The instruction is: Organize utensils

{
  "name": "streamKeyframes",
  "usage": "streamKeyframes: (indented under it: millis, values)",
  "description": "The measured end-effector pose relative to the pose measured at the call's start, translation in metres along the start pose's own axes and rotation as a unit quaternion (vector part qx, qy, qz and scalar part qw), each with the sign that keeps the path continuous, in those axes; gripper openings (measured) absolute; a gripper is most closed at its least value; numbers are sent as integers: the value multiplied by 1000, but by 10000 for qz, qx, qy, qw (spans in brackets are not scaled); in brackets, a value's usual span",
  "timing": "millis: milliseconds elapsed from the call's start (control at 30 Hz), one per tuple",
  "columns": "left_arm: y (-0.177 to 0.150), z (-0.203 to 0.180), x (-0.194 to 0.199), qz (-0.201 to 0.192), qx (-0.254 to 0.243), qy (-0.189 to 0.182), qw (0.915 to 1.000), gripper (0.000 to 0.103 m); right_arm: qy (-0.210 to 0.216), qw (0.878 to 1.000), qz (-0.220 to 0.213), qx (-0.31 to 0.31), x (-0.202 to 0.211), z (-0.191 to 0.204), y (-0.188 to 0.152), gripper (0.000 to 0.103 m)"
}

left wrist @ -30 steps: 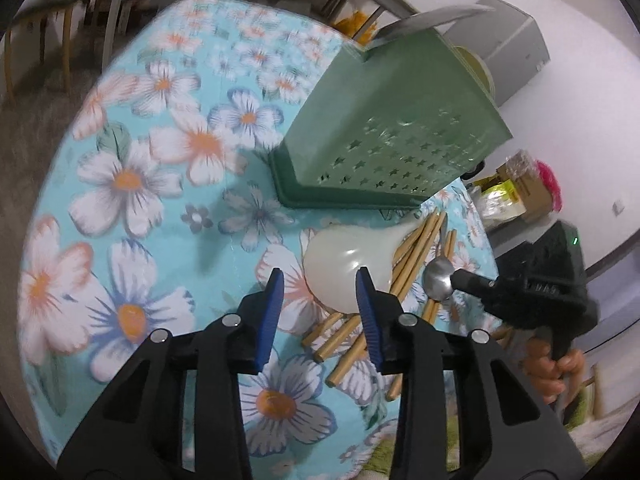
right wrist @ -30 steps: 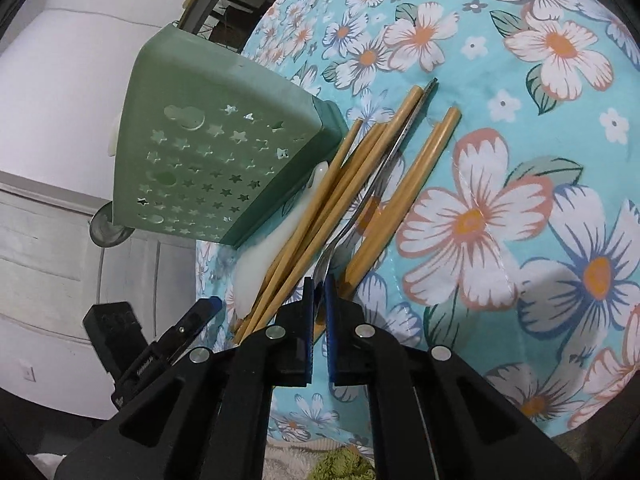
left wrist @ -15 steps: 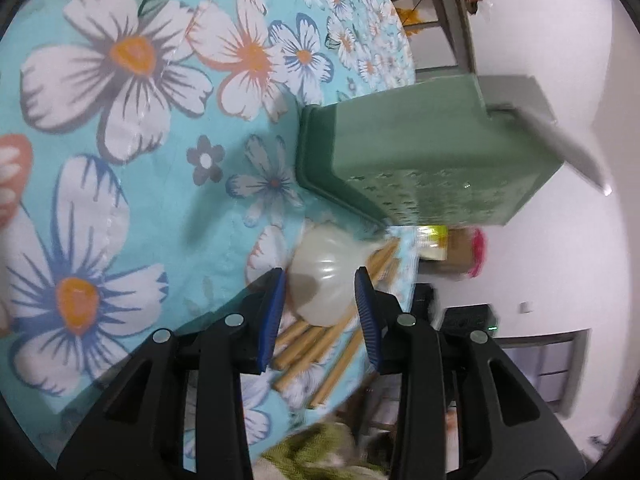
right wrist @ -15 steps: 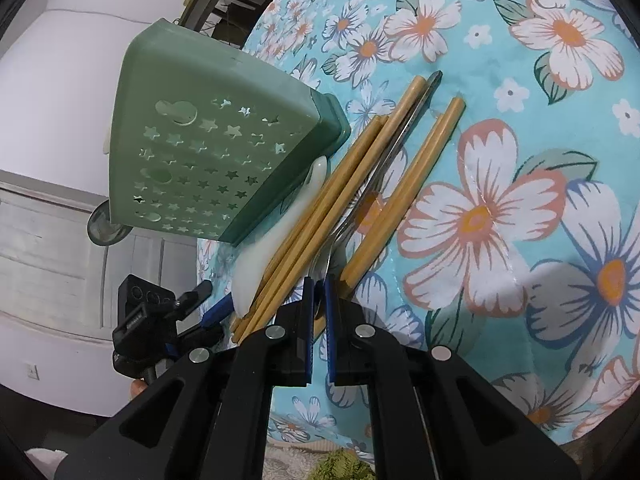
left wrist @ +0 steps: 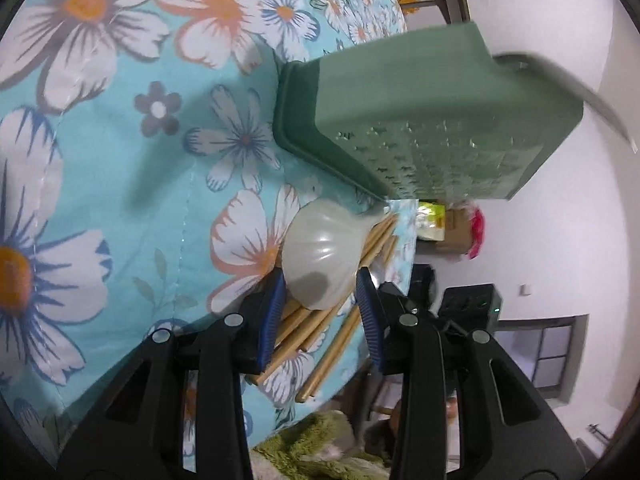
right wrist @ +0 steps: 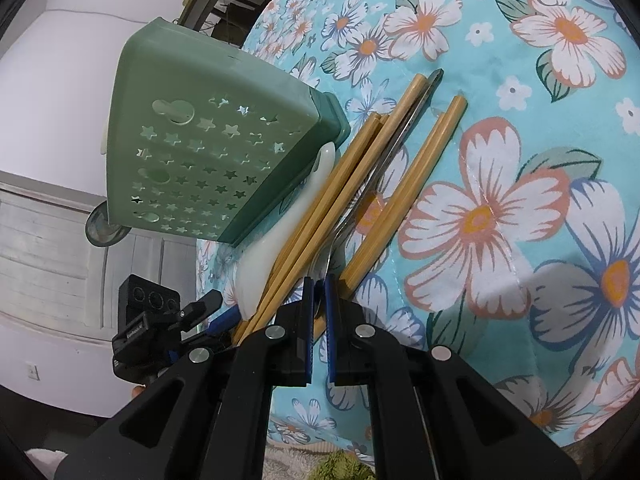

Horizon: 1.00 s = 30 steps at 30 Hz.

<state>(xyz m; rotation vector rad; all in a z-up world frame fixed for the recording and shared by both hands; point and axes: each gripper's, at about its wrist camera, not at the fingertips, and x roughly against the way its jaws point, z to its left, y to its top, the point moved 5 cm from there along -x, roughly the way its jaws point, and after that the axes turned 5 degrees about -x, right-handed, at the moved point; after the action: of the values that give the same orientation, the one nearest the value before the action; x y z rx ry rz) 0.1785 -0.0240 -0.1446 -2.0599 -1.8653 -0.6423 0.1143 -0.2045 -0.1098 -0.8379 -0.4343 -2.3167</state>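
Jaws first: the left gripper has its blue pads on either side of the bowl of a white plastic soup spoon. They sit right at the bowl's edges, but I honestly can't tell if they're pressing on it or just framing it. The right gripper is clamped nearly together on the bowl end of a metal spoon, whose thin handle runs away up the cloth toward the far side.

Everything sits on a table with a turquoise floral tablecloth. In the right wrist view, a bunch of bamboo chopsticks lies in a loose diagonal pile, with the metal spoon's handle among them and one thicker stick off to the right of it. The white spoon is on the left of the pile, and its handle tip pokes up against the base of a green plastic utensil holder. That holder stands just beside the pile, and it has star-shaped cutouts in its wall. From the left wrist view, something pale and blurry sticks out of the holder's top; can't make out what it is.

A fuzzy green rug shows under the near table edge.
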Motion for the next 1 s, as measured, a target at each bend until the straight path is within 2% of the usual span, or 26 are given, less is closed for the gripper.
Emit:
streamKeyframes:
  millis: [67, 200, 367, 433, 500, 633, 833, 1000]
  values:
    - [0, 1, 0, -36, 93, -95, 9999, 35, 2, 10000, -5, 1, 0, 0, 0, 5]
    - [8, 10, 4, -235, 558, -641, 9961, 35, -2, 10000, -15, 3, 2, -1, -2, 5]
    - [9, 12, 8, -534, 862, -1391, 9851, 35, 4, 10000, -16, -3, 2, 0, -2, 5]
    - [10, 12, 9, -610, 899, -1552, 9819, 36, 3, 10000, -14, -4, 2, -1, -2, 5]
    - [10, 8, 8, -678, 795, -1524, 9828, 36, 6, 10000, -16, -9, 2, -1, -2, 5]
    - [14, -10, 1, -723, 379, -1157, 9899, 36, 2, 10000, -18, -7, 2, 0, -2, 5]
    - [17, -18, -4, -796, 114, -748, 9940, 19, 23, 10000, -24, -19, 3, -1, -2, 5]
    - [21, -11, -4, -840, 205, -698, 9938, 11, 64, 10000, -37, -62, 4, -4, -1, 5]
